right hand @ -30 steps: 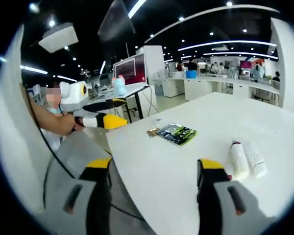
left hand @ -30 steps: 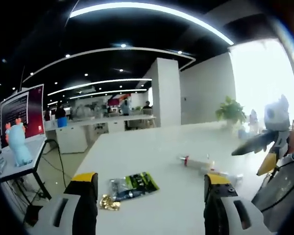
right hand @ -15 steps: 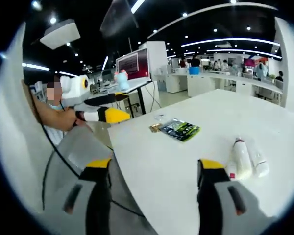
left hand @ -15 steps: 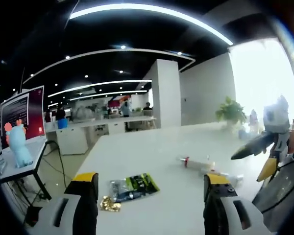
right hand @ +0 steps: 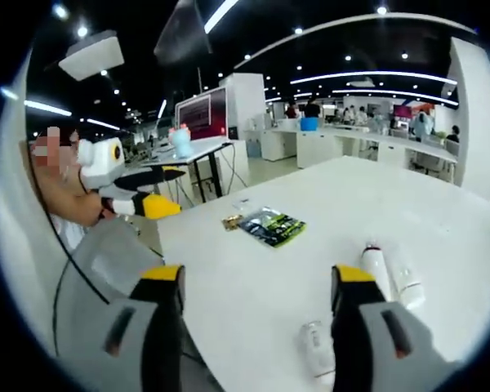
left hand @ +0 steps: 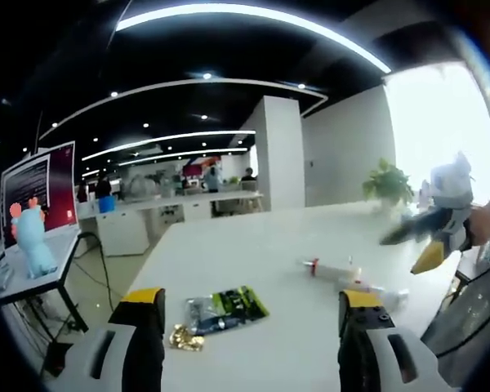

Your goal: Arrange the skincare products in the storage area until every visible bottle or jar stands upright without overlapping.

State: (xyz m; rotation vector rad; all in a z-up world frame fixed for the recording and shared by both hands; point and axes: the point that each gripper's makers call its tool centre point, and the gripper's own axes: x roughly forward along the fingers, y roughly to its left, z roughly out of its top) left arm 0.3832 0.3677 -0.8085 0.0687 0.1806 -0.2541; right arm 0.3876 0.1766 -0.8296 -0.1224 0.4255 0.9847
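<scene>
Both tools, left (left hand: pixel 243 343) and right (right hand: pixel 253 327), hover wide and empty over the counter (right hand: pixel 327 204), since 3 bottles (right hand: pixel 377 271) lie flat near the right tool, beyond them a sachet (right hand: pixel 268 226).

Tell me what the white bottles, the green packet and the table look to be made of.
White bottles: smooth, lightly glossy white surfaces suggest plastic; glass can't be ruled out.
Green packet: flat, with sheen and printed colours, it looks like plastic or foil film.
Table: uniform white top with an even matte finish, likely laminate or painted board; not certain.
</scene>
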